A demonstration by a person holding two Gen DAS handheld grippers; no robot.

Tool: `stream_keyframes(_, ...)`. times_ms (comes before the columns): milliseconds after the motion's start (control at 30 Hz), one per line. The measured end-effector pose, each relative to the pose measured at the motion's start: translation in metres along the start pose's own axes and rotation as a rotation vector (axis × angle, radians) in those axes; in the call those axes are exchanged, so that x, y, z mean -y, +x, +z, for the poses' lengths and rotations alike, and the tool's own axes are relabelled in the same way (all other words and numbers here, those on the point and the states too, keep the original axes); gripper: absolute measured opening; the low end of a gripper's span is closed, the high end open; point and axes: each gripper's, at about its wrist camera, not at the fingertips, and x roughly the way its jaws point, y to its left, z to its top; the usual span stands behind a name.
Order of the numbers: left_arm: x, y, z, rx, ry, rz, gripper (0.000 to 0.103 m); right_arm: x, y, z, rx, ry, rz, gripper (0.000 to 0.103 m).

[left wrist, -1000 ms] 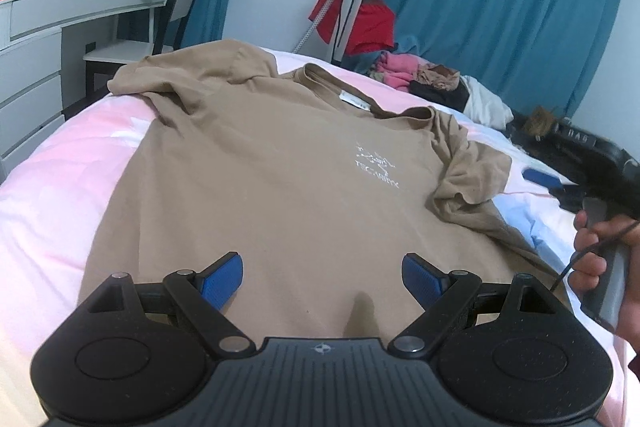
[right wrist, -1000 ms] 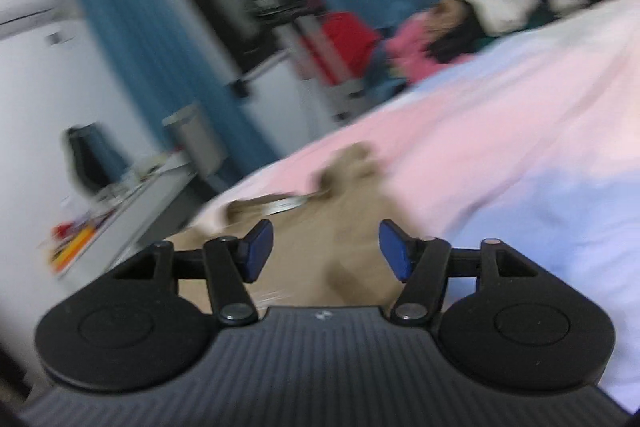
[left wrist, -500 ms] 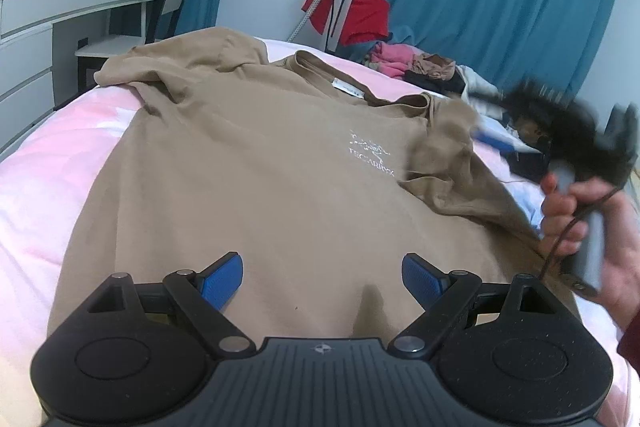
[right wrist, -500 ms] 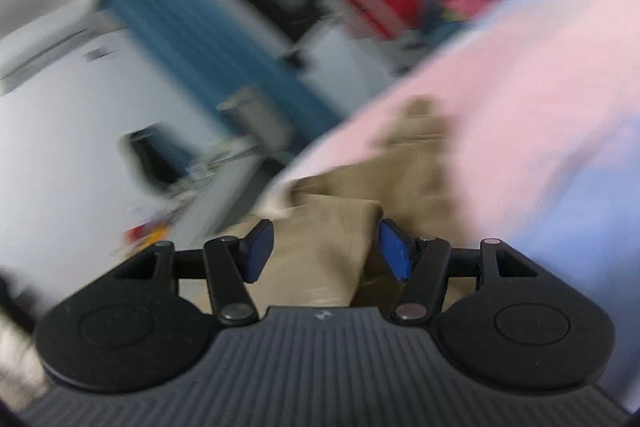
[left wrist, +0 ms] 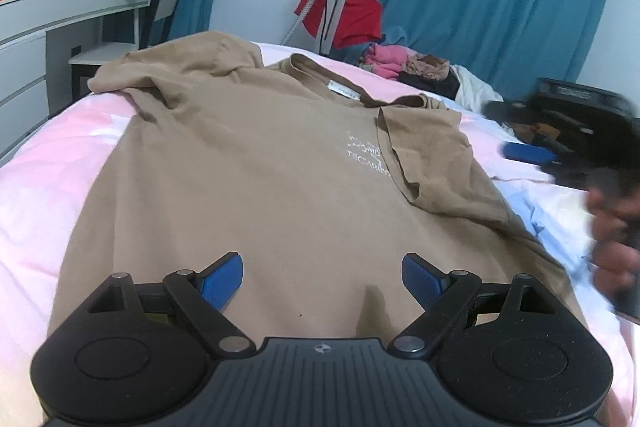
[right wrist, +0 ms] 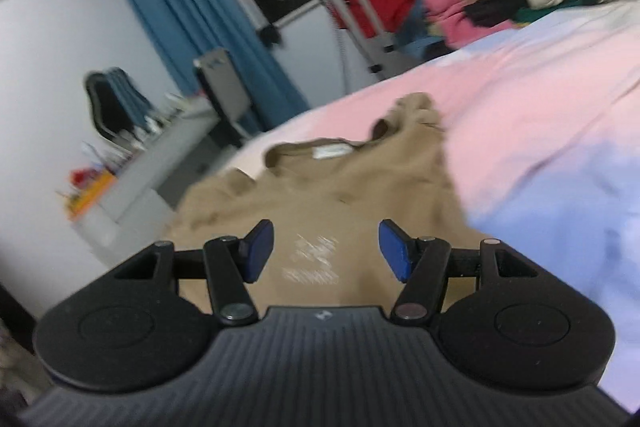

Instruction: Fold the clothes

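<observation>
Tan T-shirt (left wrist: 260, 187) runs lengthwise toward 12 o'clock from the empty, spread left claw (left wrist: 322, 277); the right claw (right wrist: 326, 249), also spread, hovers above its chest print.

We see a tan short-sleeved cotton T-shirt (left wrist: 256, 179) lying front-up on the pink and pale blue bed sheet (left wrist: 36, 187), its hem nearest us and its ribbed collar (left wrist: 320, 75) at the far end; a white label shows inside the neck, and a small white chest logo (left wrist: 366, 157) sits on one side. One sleeve (left wrist: 420, 151) is folded inward over the chest, its edge touching the logo; the other sleeve (left wrist: 168, 71) lies bunched and rumpled at the far corner; the body is mostly flat, with soft creases.
</observation>
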Motion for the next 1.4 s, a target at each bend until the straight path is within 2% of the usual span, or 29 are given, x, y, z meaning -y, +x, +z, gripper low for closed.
stream_keyframes(100, -0.002, 0.006, 0.002, -0.011, -0.017, -0.04, 0.088, -0.007, -0.035, -0.011, 0.011, -0.005, -0.075, 0.062)
stream_keyframes(200, -0.002, 0.006, 0.002, -0.009, -0.035, -0.078, 0.087, -0.01, -0.075, -0.034, 0.07, 0.0, -0.117, 0.062)
stream_keyframes(300, -0.002, 0.003, 0.003, -0.03, -0.097, -0.12, 0.084, -0.012, -0.094, -0.049, 0.107, -0.006, -0.143, 0.062)
stream_keyframes(433, 0.009, 0.007, 0.013, -0.054, -0.152, -0.17, 0.082, -0.017, -0.103, -0.044, 0.186, -0.06, -0.152, 0.062)
stream_keyframes(600, 0.032, 0.049, 0.034, -0.091, -0.264, -0.232, 0.074, 0.007, -0.1, -0.039, 0.231, -0.078, -0.215, 0.061)
stream_keyframes(733, 0.047, 0.113, 0.044, -0.161, -0.429, -0.302, 0.071, 0.045, -0.099, -0.029, 0.256, 0.022, -0.27, 0.062)
stream_keyframes(800, 0.054, 0.142, 0.044, -0.187, -0.483, -0.281, 0.062, 0.061, -0.097, -0.024, 0.263, 0.083, -0.279, 0.062)
stream_keyframes(833, 0.058, 0.152, 0.045, -0.186, -0.493, -0.262, 0.061, 0.067, -0.096, -0.023, 0.266, 0.097, -0.284, 0.062)
stream_keyframes(933, 0.067, 0.173, 0.047, -0.159, -0.492, -0.202, 0.05, 0.079, -0.088, -0.023, 0.263, 0.12, -0.298, 0.062)
stream_keyframes(1000, 0.069, 0.179, 0.052, -0.153, -0.496, -0.169, 0.027, 0.083, -0.081, -0.023, 0.248, 0.132, -0.291, 0.062)
stream_keyframes(1067, 0.069, 0.181, 0.057, -0.152, -0.489, -0.151, 0.008, 0.084, -0.077, -0.023, 0.242, 0.134, -0.284, 0.062)
stream_keyframes(1200, 0.061, 0.169, 0.069, -0.122, -0.453, -0.152, 0.006, 0.086, -0.08, -0.023, 0.244, 0.14, -0.278, 0.062)
stream_keyframes(1333, 0.049, 0.143, 0.088, -0.094, -0.443, -0.188, 0.005, 0.086, -0.087, -0.021, 0.258, 0.163, -0.278, 0.062)
stream_keyframes(1400, 0.036, 0.13, 0.101, -0.057, -0.438, -0.137, 0.005, 0.085, -0.09, -0.021, 0.264, 0.164, -0.279, 0.062)
